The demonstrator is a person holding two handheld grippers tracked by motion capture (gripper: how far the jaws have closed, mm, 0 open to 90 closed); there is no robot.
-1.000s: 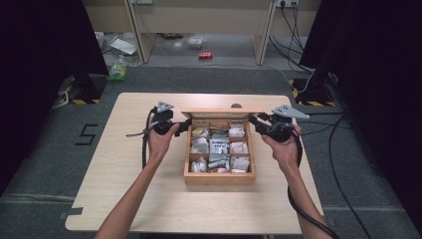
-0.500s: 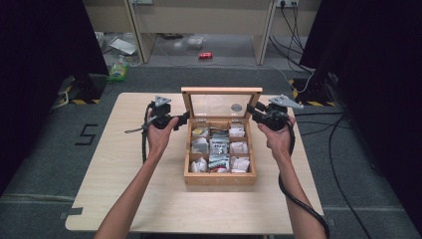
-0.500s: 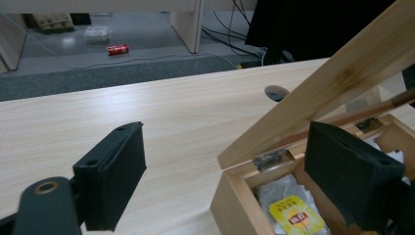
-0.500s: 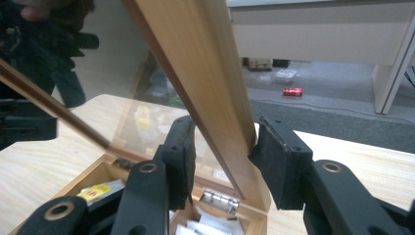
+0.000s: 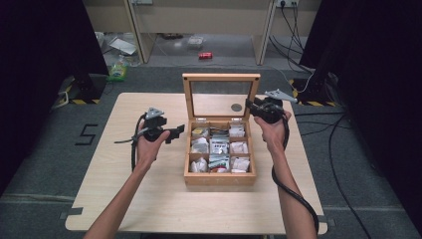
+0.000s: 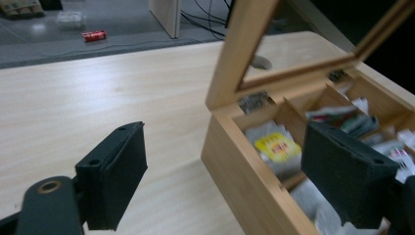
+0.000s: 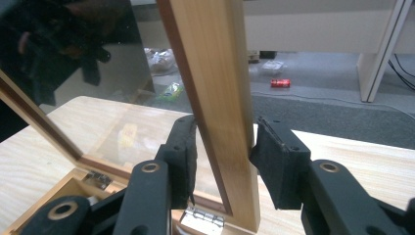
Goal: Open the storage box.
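A wooden box [image 5: 219, 175] of tea bags [image 5: 219, 147] stands mid-table with its glass lid [image 5: 221, 77] raised upright. My right gripper [image 5: 250, 107] is shut on the lid's right frame edge; in the right gripper view its pads [image 7: 274, 156] press both sides of the wooden frame [image 7: 215, 73]. My left gripper [image 5: 176, 133] hovers just left of the box and apart from it, open. In the left gripper view its jaws [image 6: 227, 181] stand wide, with the box's near corner [image 6: 244, 166] and yellow-labelled bags [image 6: 276, 147] beyond them.
The box sits on a light wooden table [image 5: 124, 189]. A round mark [image 5: 236, 107] shows on the tabletop through the lid glass. A red can [image 5: 205, 55] and litter lie on the grey floor behind. Dark curtains flank both sides.
The lid has swung from nearly flat to upright, carried by the right gripper. The left gripper has let go and drawn away to the left of the box.
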